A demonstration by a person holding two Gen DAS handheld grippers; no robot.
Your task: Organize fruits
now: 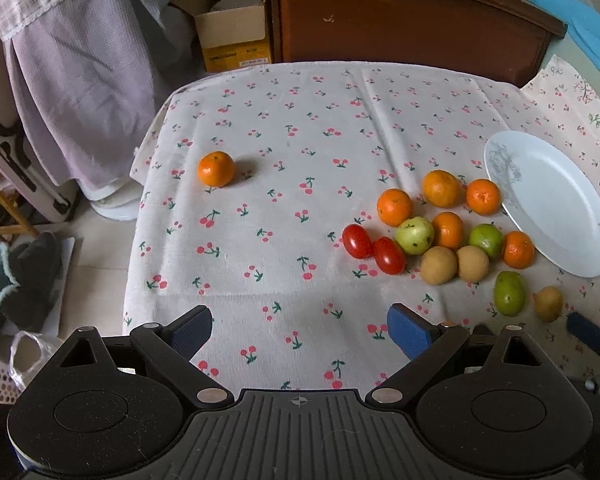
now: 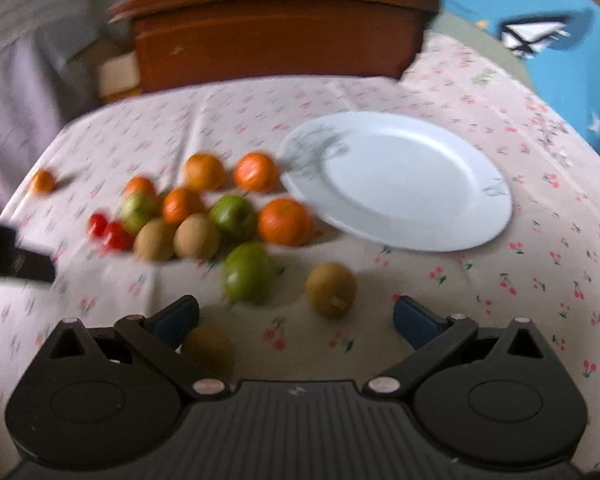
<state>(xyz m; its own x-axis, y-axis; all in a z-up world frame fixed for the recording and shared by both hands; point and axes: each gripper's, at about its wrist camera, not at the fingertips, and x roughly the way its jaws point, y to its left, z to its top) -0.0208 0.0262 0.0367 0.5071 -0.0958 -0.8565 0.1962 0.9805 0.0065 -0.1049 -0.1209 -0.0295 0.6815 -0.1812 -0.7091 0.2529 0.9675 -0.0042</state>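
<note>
Both of your claws stand wide apart and hold nothing: the left claw [image 1: 300,330] hovers over bare cloth, the right claw [image 2: 296,318] sits low at the near edge of the fruit. The fruit cluster [image 1: 440,232] lies on the counter [image 1: 260,240] at about three o'clock in the left view, touching the white plate [image 1: 560,216] at its left rim, and the plate carries nothing yet. One stray orange [image 1: 216,169] sits apart at ten o'clock.

Your main risk is rolling. Every piece is round and smooth-skinned, and they lie packed against each other, so nudging one likely scatters its neighbours. The brown fruit [image 2: 331,289] and the green fruit [image 2: 249,273] sit just ahead of your right claw; a third, a dull olive fruit [image 2: 208,350], lies right by its left finger and could be knocked off the near edge. The two red tomatoes [image 1: 374,249] look glossy and thin-skinned, so a hard squeeze may split them. The plate looks glazed and slick with a shallow rim: fruit dropped on it may roll off. The right view is blurred, so slow down before closing. The cherry-print cloth [image 1: 300,120] is creased and could bunch.
</note>
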